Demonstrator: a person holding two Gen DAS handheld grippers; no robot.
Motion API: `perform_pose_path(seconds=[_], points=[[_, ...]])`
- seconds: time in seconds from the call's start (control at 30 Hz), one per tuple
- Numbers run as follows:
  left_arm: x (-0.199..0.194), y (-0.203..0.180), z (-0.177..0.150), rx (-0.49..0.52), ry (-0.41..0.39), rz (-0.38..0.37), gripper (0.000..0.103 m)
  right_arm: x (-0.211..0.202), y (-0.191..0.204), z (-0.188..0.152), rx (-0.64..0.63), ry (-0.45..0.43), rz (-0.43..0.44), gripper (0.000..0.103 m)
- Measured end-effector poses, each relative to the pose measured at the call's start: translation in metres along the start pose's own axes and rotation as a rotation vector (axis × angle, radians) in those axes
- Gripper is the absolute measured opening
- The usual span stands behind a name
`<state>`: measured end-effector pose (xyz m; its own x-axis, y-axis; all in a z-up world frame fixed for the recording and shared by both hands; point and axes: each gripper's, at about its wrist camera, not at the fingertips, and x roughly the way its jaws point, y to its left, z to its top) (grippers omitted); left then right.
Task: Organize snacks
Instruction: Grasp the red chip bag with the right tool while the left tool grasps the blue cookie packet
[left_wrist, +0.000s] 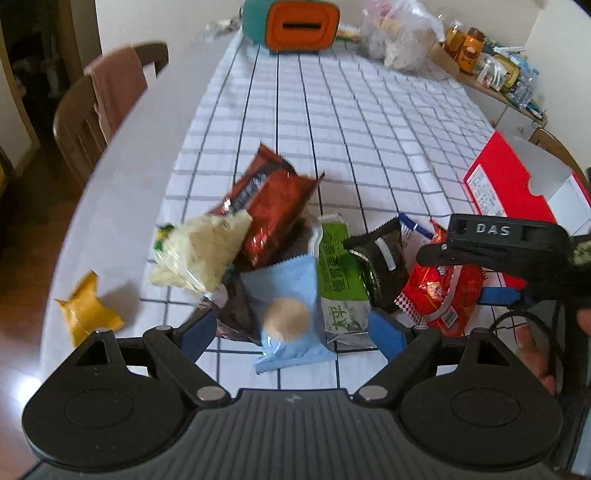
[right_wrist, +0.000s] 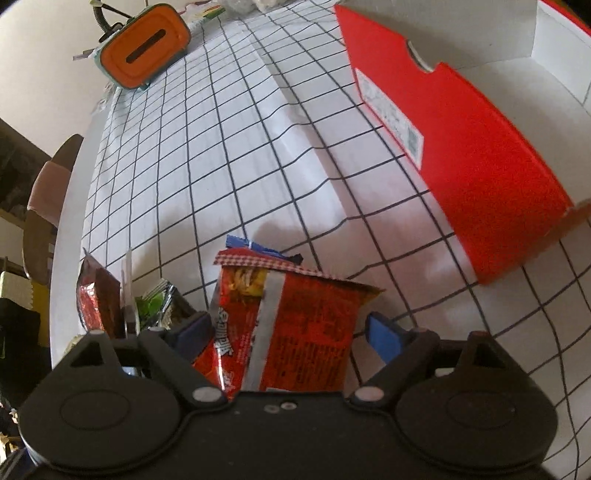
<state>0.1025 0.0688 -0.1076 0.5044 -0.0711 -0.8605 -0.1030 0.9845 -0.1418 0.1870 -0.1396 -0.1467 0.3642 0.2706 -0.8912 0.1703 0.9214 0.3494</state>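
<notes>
- I think I am at the picking-up step: my right claw (right_wrist: 291, 328) sits wide open around the red snack packet (right_wrist: 295, 328), not squeezing it yet.
- Next I must close on it and carry it to the red box (right_wrist: 480, 173), which stands open nearby on the table (right_wrist: 258, 155).
- My left claw (left_wrist: 295, 326) is low, wide open too, holding nothing (the light blue packet (left_wrist: 291, 306) lies between its pads).
- The other snacks sit piled just beside it.
</notes>
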Motion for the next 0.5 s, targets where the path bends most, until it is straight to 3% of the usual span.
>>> perform_pose_path(seconds=[0.13,0.33,0.5], points=[[0.022,0.008,0.002,-0.051,0.073,-0.016,0.066,0.002,0.002,0.000,-0.023,0.008,0.013,0.086],[0.035,0.015,0.007,-0.092,0.100,-0.021,0.066,0.004,-0.004,0.000,-0.013,0.026,0.041,0.079],[0.049,0.020,0.005,-0.144,0.167,-0.024,0.066,0.004,-0.003,-0.001,-0.024,0.025,0.037,0.077]])
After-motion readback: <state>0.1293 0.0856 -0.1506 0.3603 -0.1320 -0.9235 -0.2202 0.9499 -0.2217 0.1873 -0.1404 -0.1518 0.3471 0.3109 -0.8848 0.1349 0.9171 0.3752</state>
